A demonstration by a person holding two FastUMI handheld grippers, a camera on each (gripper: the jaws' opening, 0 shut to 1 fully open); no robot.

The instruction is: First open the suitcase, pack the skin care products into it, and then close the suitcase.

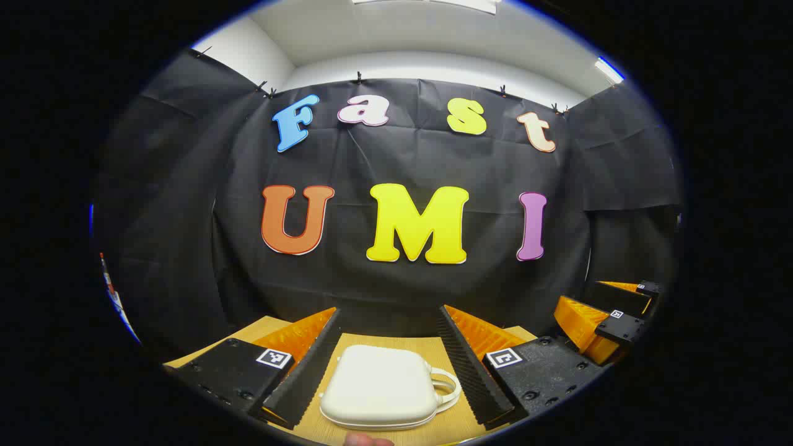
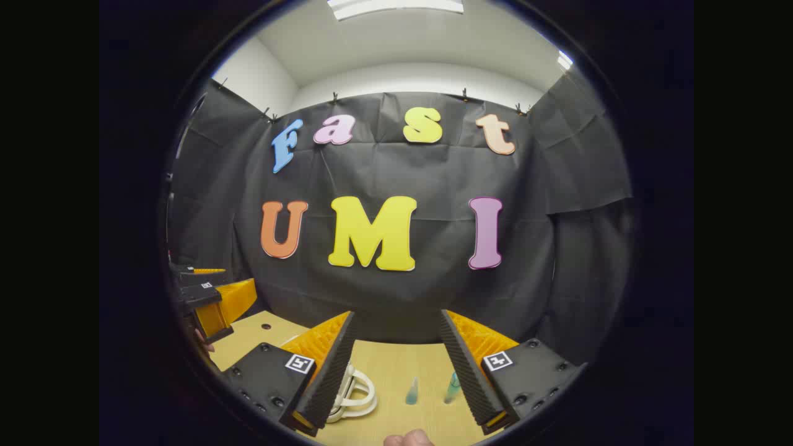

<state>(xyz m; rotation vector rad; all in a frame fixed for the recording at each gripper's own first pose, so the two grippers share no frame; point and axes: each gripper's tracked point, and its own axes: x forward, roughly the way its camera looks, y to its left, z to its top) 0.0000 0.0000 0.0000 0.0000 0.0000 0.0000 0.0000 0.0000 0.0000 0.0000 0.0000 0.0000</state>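
Note:
A small white suitcase (image 1: 378, 387) lies shut on the wooden table (image 1: 396, 342), its handle (image 1: 447, 387) pointing right. My left gripper (image 1: 390, 314) hovers over it, open, with the case below and between the two fingers and no contact visible. In the right gripper view, two small teal skin care bottles (image 2: 412, 391) (image 2: 452, 387) stand on the table (image 2: 396, 368). The suitcase handle (image 2: 354, 389) peeks out beside the left finger. My right gripper (image 2: 396, 316) is open above the bottles, holding nothing.
The right gripper (image 1: 610, 322) shows far right in the left gripper view, and the left gripper (image 2: 214, 300) far left in the right gripper view. The black cloth wall closes off the table's far edge. A person's fingertip (image 2: 406, 438) shows at the bottom.

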